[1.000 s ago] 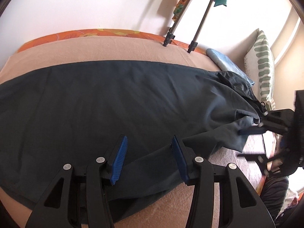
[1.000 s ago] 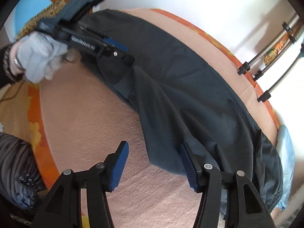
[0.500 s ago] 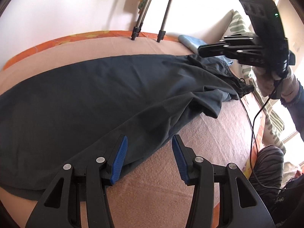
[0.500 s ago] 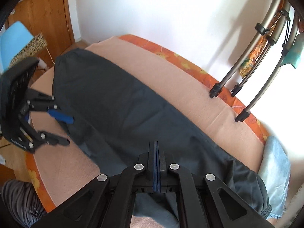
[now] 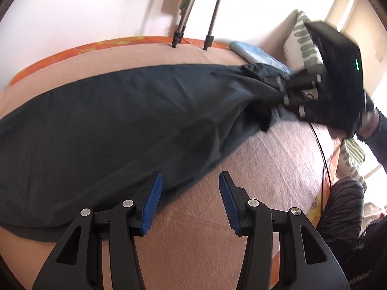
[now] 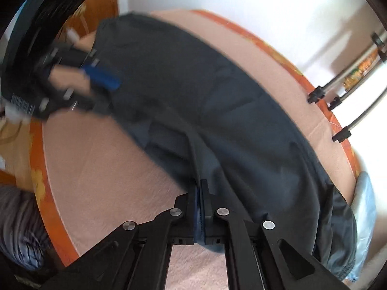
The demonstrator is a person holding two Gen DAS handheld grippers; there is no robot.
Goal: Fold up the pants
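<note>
1. Currently, the pants point(image 5: 125, 120) lie spread lengthwise across the bed point(image 5: 266, 169), on its pink blanket.
2. Left claw point(image 5: 189, 203): jaws wide apart, gripping nothing. It hangs over the near edge of the pants, its left pad above the dark fabric.
3. Right claw point(image 6: 200, 207): jaws pressed together on a fold of the pants at the waist end.
4. Tripod legs point(image 5: 193, 31) stand on the bed beyond the pants; a blue pillow point(image 5: 256, 54) lies by the waist end.
</note>
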